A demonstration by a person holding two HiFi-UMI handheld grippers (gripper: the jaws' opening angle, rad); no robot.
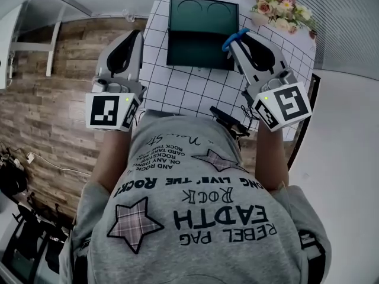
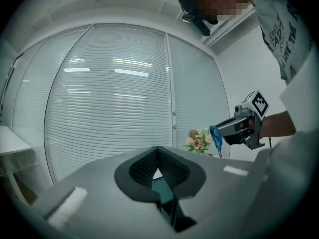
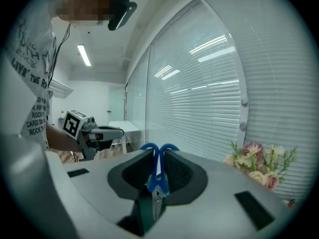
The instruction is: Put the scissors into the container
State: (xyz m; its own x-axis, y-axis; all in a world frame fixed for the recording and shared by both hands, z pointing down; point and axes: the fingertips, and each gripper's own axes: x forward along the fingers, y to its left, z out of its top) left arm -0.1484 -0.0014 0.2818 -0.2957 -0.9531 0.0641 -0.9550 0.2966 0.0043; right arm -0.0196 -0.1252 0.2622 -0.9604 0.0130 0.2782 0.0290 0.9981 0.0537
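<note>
Here, the left gripper hovers at the left edge of the checked tabletop, its fingers closed together on nothing. Just right of it sits the open dark green container. By its right edge the right gripper has its fingers clenched on the scissors — blue handle loops at the fingertips, blades hanging down. Flowers stand further right.

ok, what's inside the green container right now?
Nothing visible: from the head view the open container has a bare dark tray, with two round recesses in its far half. The right tongs, shut on the scissors, cover its right edge, so that part is unchecked.
</note>
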